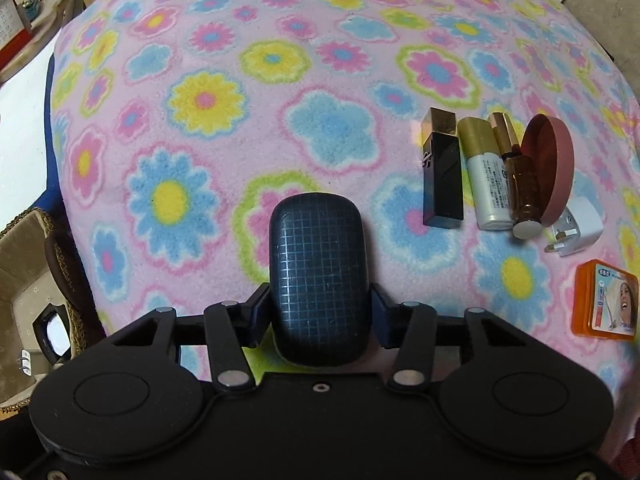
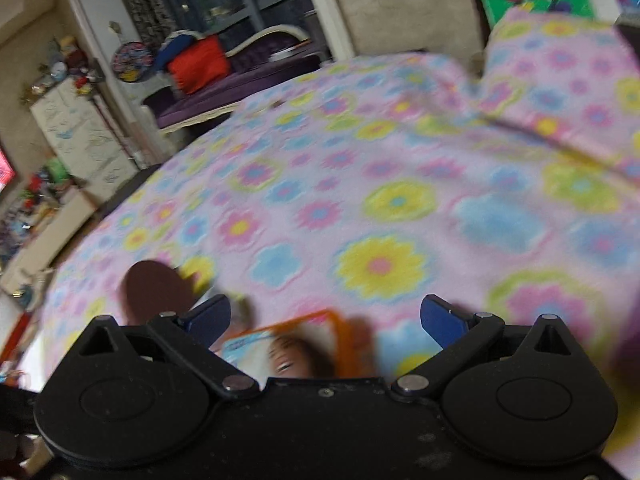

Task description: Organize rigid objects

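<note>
Left tool: both blue fingers press against the sides of a dark oval case with a fine grid pattern; the tool is clenched on the case. The case extends forward from the fingers over a pink floral blanket.

Ahead and to the right of the left tool, a row of items lies side by side on the blanket: a black and gold lipstick, a white tube with a gold cap, an amber bottle and a round pink compact, which stands on edge. Just right of the bottle lies a white plug adapter. Nearer, at the right edge, lies an orange box. At the left edge, beside the blanket, stands a woven basket.

Right tool: the fingers stand well apart and grasp nothing; the tool is released. The view is blurred. The orange box lies below the gap between the fingers. The round compact is just left of the left finger. The blanket extends beyond.
</note>
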The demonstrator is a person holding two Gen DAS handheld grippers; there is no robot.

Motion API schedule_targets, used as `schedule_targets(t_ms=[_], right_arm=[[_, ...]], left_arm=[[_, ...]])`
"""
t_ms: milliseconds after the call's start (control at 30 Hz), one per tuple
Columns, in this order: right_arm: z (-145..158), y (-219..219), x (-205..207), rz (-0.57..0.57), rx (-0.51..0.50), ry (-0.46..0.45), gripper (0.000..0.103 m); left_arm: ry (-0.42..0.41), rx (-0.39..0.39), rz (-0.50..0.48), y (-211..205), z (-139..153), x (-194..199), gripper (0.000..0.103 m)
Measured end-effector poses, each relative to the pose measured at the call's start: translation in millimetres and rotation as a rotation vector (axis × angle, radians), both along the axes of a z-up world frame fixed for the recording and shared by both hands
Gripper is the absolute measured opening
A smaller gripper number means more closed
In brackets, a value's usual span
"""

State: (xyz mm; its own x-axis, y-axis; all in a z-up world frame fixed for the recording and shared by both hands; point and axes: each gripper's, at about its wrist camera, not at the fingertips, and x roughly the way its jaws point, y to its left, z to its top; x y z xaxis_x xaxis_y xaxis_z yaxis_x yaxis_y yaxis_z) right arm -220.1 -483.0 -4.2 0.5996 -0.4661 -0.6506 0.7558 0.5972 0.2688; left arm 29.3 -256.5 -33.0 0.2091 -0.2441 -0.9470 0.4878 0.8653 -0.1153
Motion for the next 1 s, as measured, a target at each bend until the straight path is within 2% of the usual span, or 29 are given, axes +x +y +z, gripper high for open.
schedule_targets(t_ms=[100, 167, 233, 267, 367, 433, 500, 633, 733, 800, 867, 900, 933, 967, 1000], right_arm=[[10.9, 3.7, 5.8, 0.041, -0.004, 0.021, 0.103], [14.8, 9.5, 13.1, 0.046, -0.029, 0.067, 0.103], [20.3, 19.1, 23.6, 0.075, -0.126, 0.132, 0.103], [23.5, 24.5, 30.8, 0.137, -0.196, 0.171, 0.103], [28.6, 36.9, 52.8, 0.462, -0.383, 0.288, 0.100], [29.5, 41.8, 54.7, 0.663, -0.455, 0.349, 0.098], [29.1, 43.1, 50.2, 0.812, -0.502, 0.410, 0.098], [18.5, 48.9, 51.0, 1.003, -0.521, 0.573, 0.098], [0.7, 57.0, 59.3, 1.052, -0.594, 0.700, 0.098], [-9.0, 53.7, 70.2, 1.043, -0.559, 0.736, 0.097], [-7.7, 44.2, 80.3, 1.001, -0.465, 0.704, 0.094], [-2.9, 36.4, 82.7, 0.973, -0.378, 0.676, 0.089], [0.7, 27.1, 85.6, 0.940, -0.266, 0.645, 0.069], [1.5, 19.9, 88.5, 0.895, -0.181, 0.621, 0.062], [1.7, 17.8, 90.0, 0.848, -0.157, 0.619, 0.062]], left_arm=[[0.011, -0.006, 0.008, 5.0, 5.7, -6.0, 0.049], [0.024, -0.015, 0.011, 11.0, 8.9, -9.2, 0.049], [0.024, -0.018, 0.006, 22.0, 14.4, -13.6, 0.049], [0.018, -0.018, 0.002, 27.3, 16.8, -15.4, 0.049], [0.000, -0.013, 0.003, 42.0, 21.9, -19.5, 0.048], [0.000, -0.011, 0.003, 53.7, 23.5, -22.3, 0.048], [0.000, -0.008, 0.006, 65.0, 24.5, -25.7, 0.048], [0.001, 0.000, 0.009, 78.5, 23.1, -30.9, 0.048], [0.003, 0.000, 0.022, 86.7, 22.1, -32.0, 0.048], [0.005, -0.004, 0.037, 94.7, 23.3, -31.0, 0.048], [0.001, -0.010, 0.053, 105.2, 25.9, -29.5, 0.048], [-0.003, -0.010, 0.065, 110.7, 27.3, -27.8, 0.048], [-0.008, -0.007, 0.078, 116.2, 28.9, -26.0, 0.048], [-0.013, -0.003, 0.091, 121.6, 30.1, -23.8, 0.048], [-0.020, 0.002, 0.106, 127.3, 31.6, -21.8, 0.048]])
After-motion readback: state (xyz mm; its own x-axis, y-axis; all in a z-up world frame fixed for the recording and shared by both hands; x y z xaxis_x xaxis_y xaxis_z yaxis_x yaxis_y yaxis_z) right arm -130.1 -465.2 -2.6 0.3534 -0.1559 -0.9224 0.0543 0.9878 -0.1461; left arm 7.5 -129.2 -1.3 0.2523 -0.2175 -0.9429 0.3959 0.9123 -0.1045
